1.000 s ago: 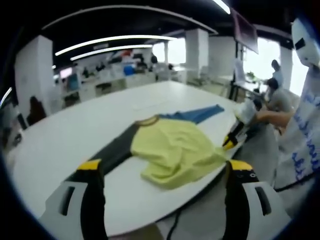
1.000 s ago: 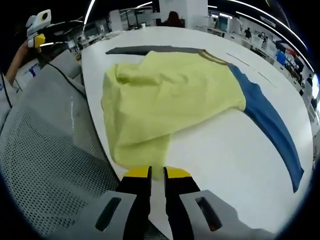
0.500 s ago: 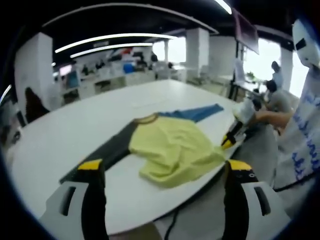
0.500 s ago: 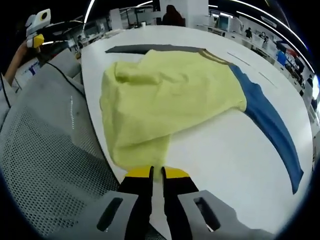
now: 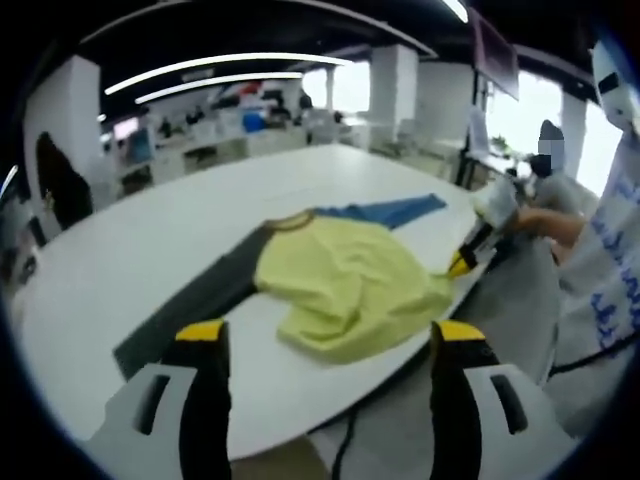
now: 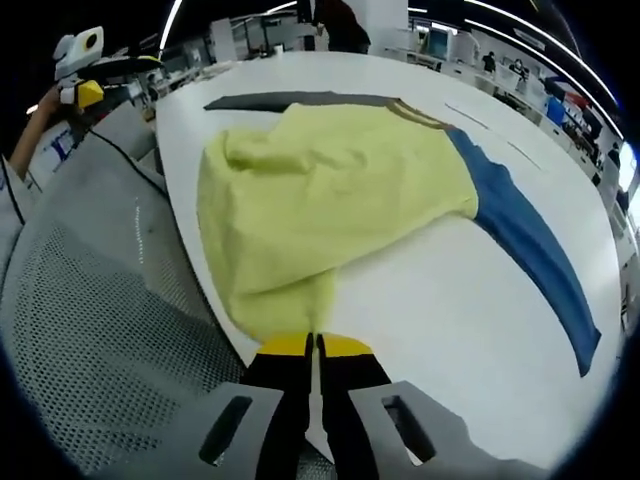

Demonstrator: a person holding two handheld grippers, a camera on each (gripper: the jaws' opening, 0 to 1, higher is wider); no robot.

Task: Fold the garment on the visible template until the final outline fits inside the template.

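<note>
Rumpled yellow garment (image 6: 320, 195); one blue sleeve, one grey.

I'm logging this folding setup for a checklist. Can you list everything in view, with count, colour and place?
Garment: one, yellow body with one dark grey sleeve and one blue sleeve, rumpled at the table's near edge.
Table: one, white, under the garment.
Chair: one, grey mesh, beside the table edge.
Right gripper: one, black and grey with yellow tips, jaws closed on the garment's near corner.
Left gripper: one, same colours, jaws apart, above the table edge.
</note>
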